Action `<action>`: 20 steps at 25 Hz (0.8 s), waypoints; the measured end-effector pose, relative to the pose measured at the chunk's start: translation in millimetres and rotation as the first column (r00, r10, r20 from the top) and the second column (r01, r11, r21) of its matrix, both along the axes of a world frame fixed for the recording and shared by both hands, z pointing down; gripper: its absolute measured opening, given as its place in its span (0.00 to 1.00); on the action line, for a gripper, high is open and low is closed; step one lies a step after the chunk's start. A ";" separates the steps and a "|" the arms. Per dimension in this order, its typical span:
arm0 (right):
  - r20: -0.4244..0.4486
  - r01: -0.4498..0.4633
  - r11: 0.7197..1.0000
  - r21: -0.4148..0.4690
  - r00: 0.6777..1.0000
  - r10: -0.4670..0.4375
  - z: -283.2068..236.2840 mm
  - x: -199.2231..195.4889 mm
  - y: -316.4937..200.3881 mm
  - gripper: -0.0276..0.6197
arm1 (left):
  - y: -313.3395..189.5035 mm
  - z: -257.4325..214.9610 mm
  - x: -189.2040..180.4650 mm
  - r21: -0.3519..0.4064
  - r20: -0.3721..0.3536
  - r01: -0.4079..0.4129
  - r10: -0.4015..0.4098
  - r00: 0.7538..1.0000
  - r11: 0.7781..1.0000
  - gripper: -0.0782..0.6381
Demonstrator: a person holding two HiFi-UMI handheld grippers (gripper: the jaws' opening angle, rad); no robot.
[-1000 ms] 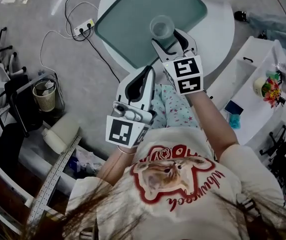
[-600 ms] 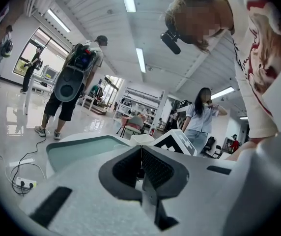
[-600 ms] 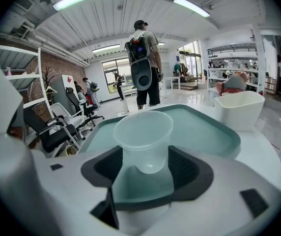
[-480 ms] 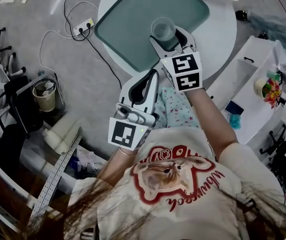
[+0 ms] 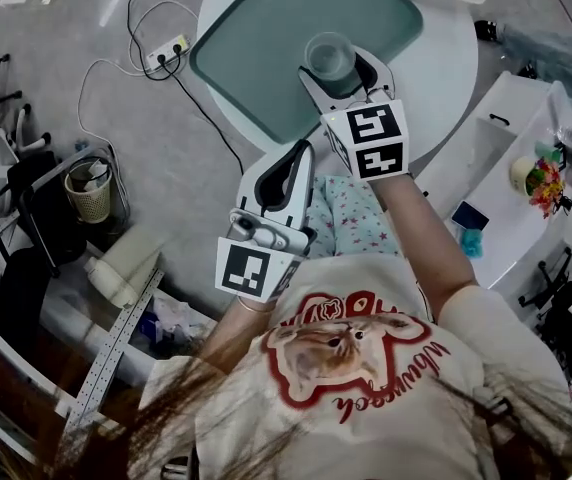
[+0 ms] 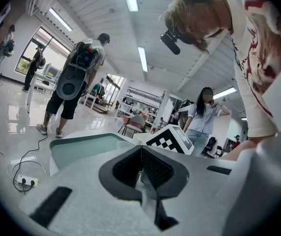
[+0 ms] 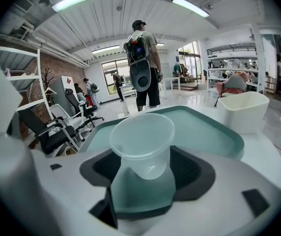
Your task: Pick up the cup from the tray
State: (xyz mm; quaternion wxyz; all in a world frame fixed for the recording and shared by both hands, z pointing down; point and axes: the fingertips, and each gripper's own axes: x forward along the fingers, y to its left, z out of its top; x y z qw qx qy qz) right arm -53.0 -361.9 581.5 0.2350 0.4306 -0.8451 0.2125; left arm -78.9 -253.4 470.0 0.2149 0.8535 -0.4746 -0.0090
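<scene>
Clear plastic cup [image 7: 143, 140] stands on teal tray [image 5: 256, 38] between spread, just-widened jaws of right gripper [image 5: 344, 71], seemingly untouched; left gripper [image 5: 299, 153] clenched, empty.

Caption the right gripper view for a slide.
Right gripper, jaws just opened wider, straddles the clear cup standing upright on the teal tray.
</scene>
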 end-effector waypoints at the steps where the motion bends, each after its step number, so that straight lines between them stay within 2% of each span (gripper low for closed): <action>1: -0.003 0.002 1.000 0.005 1.000 -0.002 -0.9 -0.8 -1.3 0.48 | 0.1 0.3 0.3 -0.002 -0.002 -0.001 0.001 1.000 1.000 0.13; 12: -0.018 0.013 1.000 0.003 1.000 -0.013 -0.6 -3.6 -8.0 0.48 | 0.2 1.6 -6.6 -0.006 -0.003 0.011 -0.011 1.000 1.000 0.13; 16: -0.023 0.042 0.999 0.005 0.999 -0.042 -0.4 -5.8 -8.8 0.48 | 1.4 2.3 -5.8 -0.007 -0.003 0.007 -0.007 1.000 1.000 0.13; 20: -0.032 0.029 0.999 0.023 0.999 -0.028 -1.2 -4.8 -10.1 0.48 | 2.4 2.8 -9.1 -0.009 0.001 0.013 -0.013 1.000 1.000 0.13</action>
